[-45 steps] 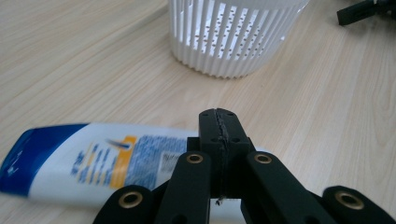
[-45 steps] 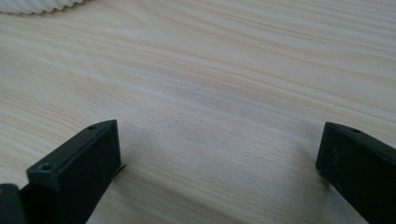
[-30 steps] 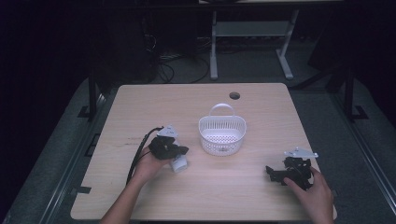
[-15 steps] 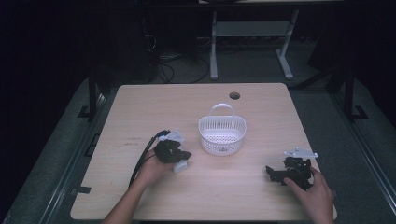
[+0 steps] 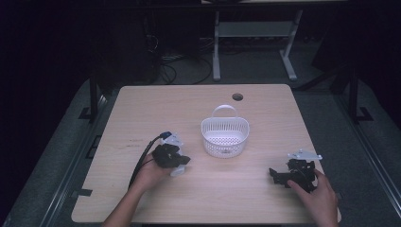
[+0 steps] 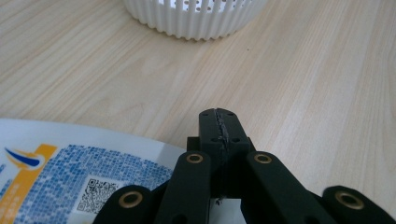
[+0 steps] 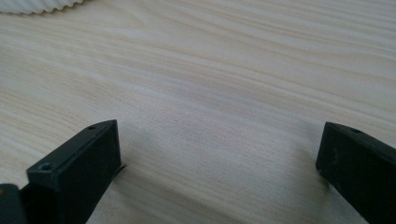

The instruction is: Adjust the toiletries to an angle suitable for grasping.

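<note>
Matt wooden table [image 5: 142, 109], slotted plastic basket [image 5: 225, 138]

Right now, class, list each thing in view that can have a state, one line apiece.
Left gripper: jaws shut, gripping a white packet.
Packet: printed, flat on the table.
Right gripper: jaws wide open, nothing between them.
Basket: upright, handle up, looks empty.
Table: wooden top.

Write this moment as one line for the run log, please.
left gripper: jaws shut on white packet | right gripper: jaws open, nothing between, resting on table | basket: apart, mid-table
</note>
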A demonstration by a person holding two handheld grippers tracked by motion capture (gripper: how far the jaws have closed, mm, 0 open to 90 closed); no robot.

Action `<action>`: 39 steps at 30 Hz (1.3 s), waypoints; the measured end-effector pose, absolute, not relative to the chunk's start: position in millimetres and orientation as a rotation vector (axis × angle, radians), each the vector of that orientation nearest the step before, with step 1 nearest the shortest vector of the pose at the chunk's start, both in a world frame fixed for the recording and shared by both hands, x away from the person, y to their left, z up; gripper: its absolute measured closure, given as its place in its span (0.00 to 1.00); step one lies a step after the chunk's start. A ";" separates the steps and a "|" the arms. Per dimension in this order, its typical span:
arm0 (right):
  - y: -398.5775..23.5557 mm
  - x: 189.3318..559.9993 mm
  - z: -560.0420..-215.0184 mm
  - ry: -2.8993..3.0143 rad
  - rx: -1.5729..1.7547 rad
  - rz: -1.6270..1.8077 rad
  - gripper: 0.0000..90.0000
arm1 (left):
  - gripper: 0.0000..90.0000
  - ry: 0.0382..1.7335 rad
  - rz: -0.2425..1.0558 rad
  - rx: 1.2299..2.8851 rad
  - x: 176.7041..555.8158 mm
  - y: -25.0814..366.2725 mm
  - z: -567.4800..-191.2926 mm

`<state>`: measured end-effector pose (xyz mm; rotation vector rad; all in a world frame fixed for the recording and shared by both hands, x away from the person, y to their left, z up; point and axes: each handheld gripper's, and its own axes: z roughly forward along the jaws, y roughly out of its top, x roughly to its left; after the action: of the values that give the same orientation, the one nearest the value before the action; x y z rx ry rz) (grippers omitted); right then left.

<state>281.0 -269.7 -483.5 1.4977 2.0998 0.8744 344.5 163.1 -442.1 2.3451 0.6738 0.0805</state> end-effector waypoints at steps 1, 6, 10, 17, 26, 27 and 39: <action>-269.7 281.0 -483.4 2.100 1.497 0.874 0.00 | 1.00 0.671 0.077 2.353 344.2 164.5 -441.9; -269.7 281.0 -483.5 2.100 1.498 0.875 0.00 | 1.00 0.685 0.078 2.351 341.2 170.2 -441.2; -269.7 281.1 -483.5 2.100 1.498 0.875 0.00 | 1.00 0.704 0.076 2.347 339.0 176.6 -441.0; -269.8 281.4 -483.4 2.100 1.498 0.874 0.00 | 1.00 0.740 0.069 2.330 337.9 189.5 -440.4; -269.8 281.5 -483.4 2.100 1.497 0.874 0.00 | 1.00 0.742 0.072 2.338 336.5 193.7 -439.6; -269.8 281.5 -483.4 2.100 1.497 0.874 0.00 | 1.00 0.741 0.073 2.341 336.3 194.1 -439.4; -269.8 281.5 -483.4 2.100 1.497 0.874 0.00 | 1.00 0.769 0.087 2.349 331.4 209.2 -438.4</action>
<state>281.5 -269.8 -483.4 1.4975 2.0999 0.8738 331.4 209.2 -438.4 2.3488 0.7686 0.0875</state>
